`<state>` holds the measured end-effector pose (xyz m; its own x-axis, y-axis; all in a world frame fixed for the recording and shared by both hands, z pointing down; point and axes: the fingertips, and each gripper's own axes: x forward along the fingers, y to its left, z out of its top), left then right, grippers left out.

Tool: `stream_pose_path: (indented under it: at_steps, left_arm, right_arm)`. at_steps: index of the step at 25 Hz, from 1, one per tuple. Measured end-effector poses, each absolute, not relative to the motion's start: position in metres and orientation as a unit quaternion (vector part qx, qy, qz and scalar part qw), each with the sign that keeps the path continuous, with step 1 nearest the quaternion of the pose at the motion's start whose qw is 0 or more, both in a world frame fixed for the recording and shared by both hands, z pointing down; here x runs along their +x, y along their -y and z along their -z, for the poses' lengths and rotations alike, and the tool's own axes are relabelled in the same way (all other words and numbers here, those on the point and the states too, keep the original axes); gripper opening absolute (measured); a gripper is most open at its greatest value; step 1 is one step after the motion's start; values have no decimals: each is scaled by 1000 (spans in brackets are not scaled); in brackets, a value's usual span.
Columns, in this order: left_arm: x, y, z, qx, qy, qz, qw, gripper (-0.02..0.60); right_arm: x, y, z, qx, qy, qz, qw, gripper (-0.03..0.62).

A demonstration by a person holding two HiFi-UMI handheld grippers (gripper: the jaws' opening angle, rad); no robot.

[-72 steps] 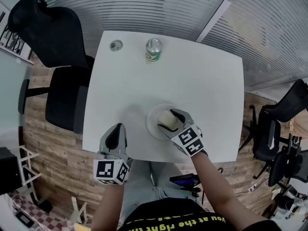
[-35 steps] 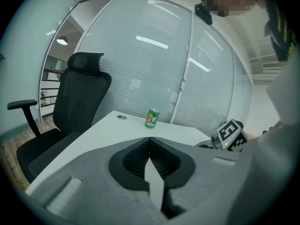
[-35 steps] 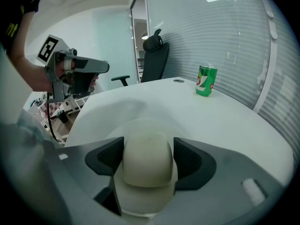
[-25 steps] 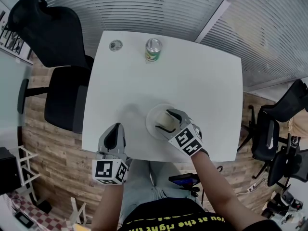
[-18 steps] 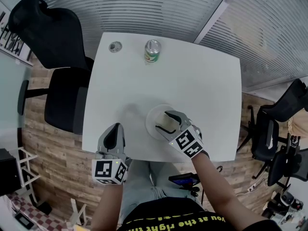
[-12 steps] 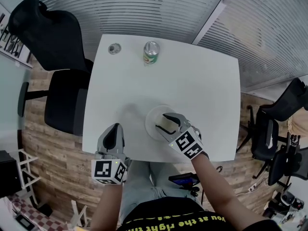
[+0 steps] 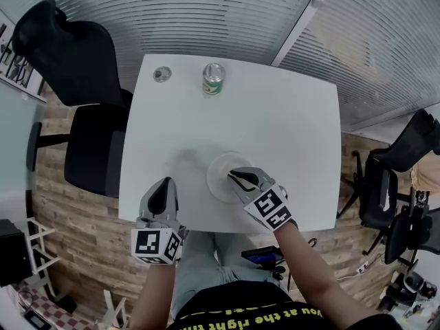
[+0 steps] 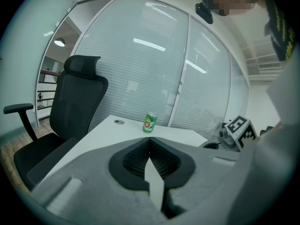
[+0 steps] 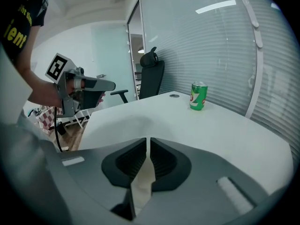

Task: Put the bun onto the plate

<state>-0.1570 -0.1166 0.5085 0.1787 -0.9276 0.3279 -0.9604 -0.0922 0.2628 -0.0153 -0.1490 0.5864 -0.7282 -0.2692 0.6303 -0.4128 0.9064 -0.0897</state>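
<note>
The white plate lies near the front edge of the white table. My right gripper hangs over the plate and hides the bun in the head view. Its jaws have just been closing and now stand shut with only a thin slit and nothing between the pads. In the right gripper view the cream bun shows through the gap lower down, beneath the jaws. My left gripper is shut and empty at the table's front left edge, its jaws meeting in the left gripper view.
A green drink can stands at the far side of the table, also visible in both gripper views. A small round disc lies left of it. A black office chair stands at the table's left.
The right jaws went from wide around the bun to nearly together, and the bun is now covered in the head view. The left gripper kept still.
</note>
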Motion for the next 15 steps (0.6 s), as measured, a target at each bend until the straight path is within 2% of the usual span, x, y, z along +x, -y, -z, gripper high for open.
stream_pose_path:
  at_steps: [4,15]
  left_arm:
    - [-157,117,-504,739,640,-37,208,0]
    - [-157,123,-484,746,639,-29,185,0]
  right_arm:
    - [-12,149,-580,188,925,-117,310,8]
    - [-3,157,-547,214,933,-129,257,8]
